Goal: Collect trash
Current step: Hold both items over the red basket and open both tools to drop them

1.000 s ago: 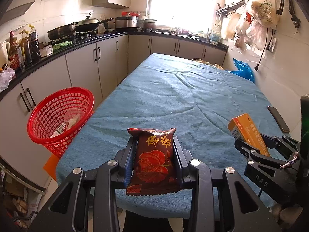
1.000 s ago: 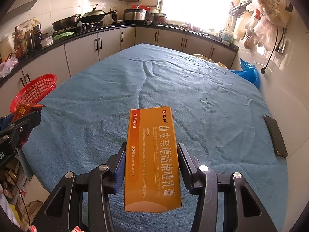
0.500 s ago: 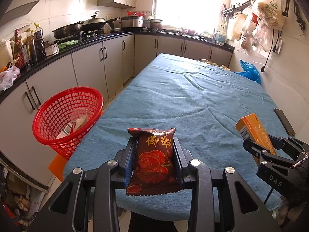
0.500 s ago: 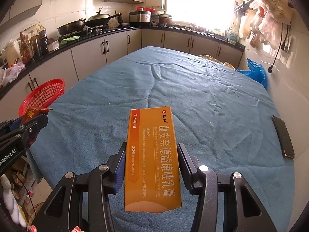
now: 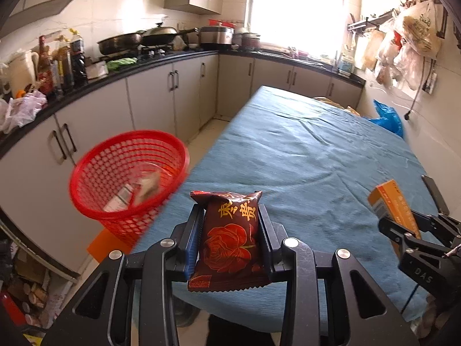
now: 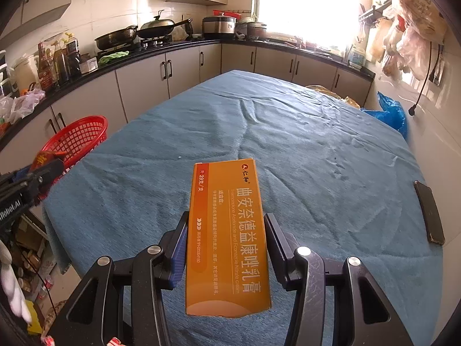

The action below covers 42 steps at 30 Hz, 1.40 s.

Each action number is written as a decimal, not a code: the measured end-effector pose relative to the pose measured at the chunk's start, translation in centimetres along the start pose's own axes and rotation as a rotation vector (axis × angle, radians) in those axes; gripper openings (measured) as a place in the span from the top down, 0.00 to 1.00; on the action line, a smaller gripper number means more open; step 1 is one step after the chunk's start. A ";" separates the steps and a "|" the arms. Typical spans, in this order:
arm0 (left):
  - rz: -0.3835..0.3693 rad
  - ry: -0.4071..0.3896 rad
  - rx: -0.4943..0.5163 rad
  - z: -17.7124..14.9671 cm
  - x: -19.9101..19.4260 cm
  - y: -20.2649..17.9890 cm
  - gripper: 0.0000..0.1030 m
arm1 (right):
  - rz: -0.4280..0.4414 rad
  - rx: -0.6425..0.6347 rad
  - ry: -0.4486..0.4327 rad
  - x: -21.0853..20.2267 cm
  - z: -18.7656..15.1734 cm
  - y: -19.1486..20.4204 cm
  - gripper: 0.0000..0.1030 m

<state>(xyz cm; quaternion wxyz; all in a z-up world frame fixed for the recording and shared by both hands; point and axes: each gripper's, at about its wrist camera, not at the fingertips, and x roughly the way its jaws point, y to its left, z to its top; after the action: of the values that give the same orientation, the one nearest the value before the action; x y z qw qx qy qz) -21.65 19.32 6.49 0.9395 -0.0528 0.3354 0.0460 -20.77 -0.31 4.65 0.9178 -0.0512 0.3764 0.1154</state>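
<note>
Left wrist view: snack packet [image 5: 230,236] clamped upright in left gripper [image 5: 230,230], raised beyond table's [image 5: 302,155] near-left corner, red basket [image 5: 126,178] just left, likely drop target. Orange carton [image 6: 227,236] pinched lengthwise by right gripper [image 6: 227,245] above table, probably awaiting turn.

Daylight floods in from the far window [image 5: 296,8], blown out to white with glare spilling onto the right wall. Near corners fall to dark vignette, and fisheye bends the cabinets [image 6: 161,77]. The red basket [image 5: 126,178] at left is motion-blurred; the tablecloth [image 6: 259,144] stays sharp
</note>
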 end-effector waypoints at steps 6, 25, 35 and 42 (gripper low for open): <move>0.068 -0.029 -0.017 1.0 -0.5 3.1 0.67 | 0.028 -0.005 0.017 0.7 0.4 0.6 0.49; 0.155 -0.020 0.017 6.6 2.4 11.7 0.67 | 0.210 -0.086 0.062 4.3 4.9 7.4 0.49; 0.179 0.035 -0.026 7.2 6.1 15.4 0.67 | 0.363 -0.097 0.066 6.7 9.2 12.2 0.49; 0.182 0.039 -0.074 8.0 6.9 17.5 0.67 | 0.473 -0.107 0.048 8.3 12.3 15.8 0.48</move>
<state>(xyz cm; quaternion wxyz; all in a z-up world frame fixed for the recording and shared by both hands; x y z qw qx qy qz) -13.45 38.05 7.08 0.9221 -0.0578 0.3551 0.1426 -10.64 18.60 7.51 0.8521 -0.0129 0.3929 0.3455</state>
